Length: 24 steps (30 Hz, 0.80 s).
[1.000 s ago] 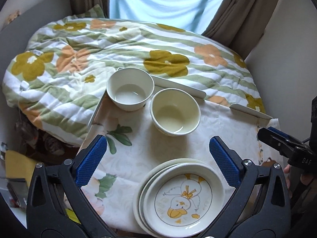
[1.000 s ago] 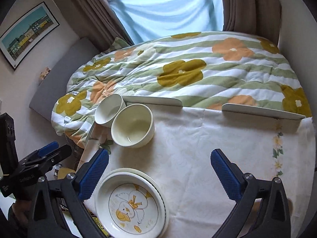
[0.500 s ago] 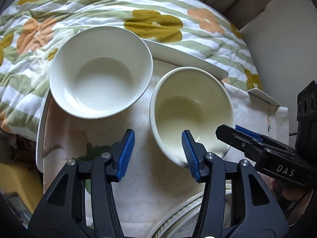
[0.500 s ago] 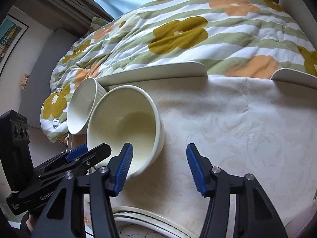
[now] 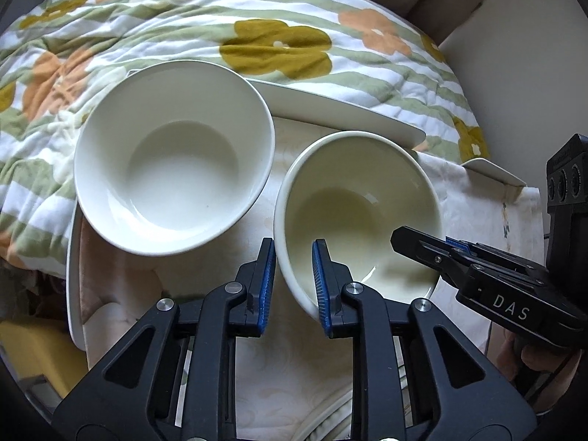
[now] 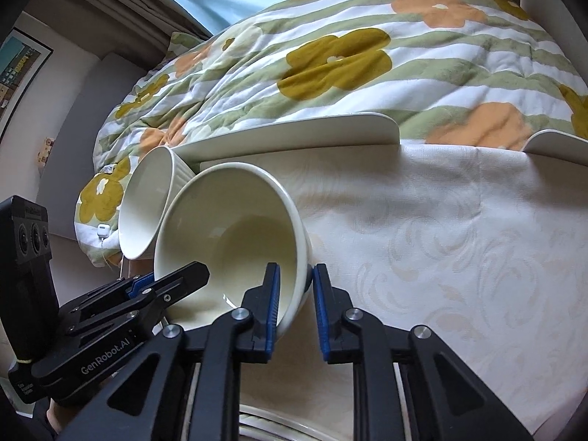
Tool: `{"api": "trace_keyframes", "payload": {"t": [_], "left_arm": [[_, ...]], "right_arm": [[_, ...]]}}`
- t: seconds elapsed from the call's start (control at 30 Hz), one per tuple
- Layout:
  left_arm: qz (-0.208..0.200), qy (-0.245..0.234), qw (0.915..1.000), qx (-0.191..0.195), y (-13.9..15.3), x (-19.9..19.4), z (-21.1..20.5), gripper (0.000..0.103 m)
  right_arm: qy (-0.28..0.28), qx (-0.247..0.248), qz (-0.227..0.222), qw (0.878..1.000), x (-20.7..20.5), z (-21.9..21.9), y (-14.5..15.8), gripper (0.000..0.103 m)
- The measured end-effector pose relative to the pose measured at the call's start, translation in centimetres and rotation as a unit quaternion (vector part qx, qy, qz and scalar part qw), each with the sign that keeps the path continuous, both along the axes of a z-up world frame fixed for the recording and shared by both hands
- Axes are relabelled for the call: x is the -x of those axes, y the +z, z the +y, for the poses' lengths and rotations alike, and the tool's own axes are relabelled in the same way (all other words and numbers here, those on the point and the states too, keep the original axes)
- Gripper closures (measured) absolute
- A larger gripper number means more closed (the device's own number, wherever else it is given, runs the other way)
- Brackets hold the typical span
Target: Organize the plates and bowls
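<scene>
Cream bowl (image 5: 358,217), near the table's (image 6: 459,257) far left corner beside the white bowl (image 5: 172,169): my left fingers (image 5: 293,286) and right fingers (image 6: 296,308) have just clamped opposite rim walls, ready for lifting.

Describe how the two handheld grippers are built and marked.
Both are matte black plastic clamps with triangular cut-outs, silver pivot bolts and ribbed blue pads. The left gripper reads "GenRobot.AI" in the right wrist view; the right gripper reads "DAS" in the left wrist view. No sleeves visible.
</scene>
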<state>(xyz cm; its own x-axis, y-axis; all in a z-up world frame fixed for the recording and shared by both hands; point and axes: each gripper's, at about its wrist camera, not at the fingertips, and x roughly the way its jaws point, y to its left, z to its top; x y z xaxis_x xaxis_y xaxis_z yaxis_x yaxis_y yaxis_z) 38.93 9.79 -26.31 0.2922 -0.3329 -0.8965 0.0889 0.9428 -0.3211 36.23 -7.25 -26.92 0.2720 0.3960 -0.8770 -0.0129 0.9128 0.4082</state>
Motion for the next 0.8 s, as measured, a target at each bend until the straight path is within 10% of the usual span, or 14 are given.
{"api": "trace_keyframes", "payload": {"t": [0.33, 0.8], "left_arm": [[-0.034, -0.017, 0.9992, -0.014, 2.4, 1.2, -2.0, 0.085], [-0.119, -0.037, 0.9920, -0.020, 14.1, 9.5, -12.0, 0.085]], "right_arm": [[-0.005, 0.003, -0.022, 1.000, 1.3, -1.1, 2.0, 0.086], [-0.036, -0.011, -0.097, 0.995, 10.6, -10.0, 11.9, 0.086]]}}
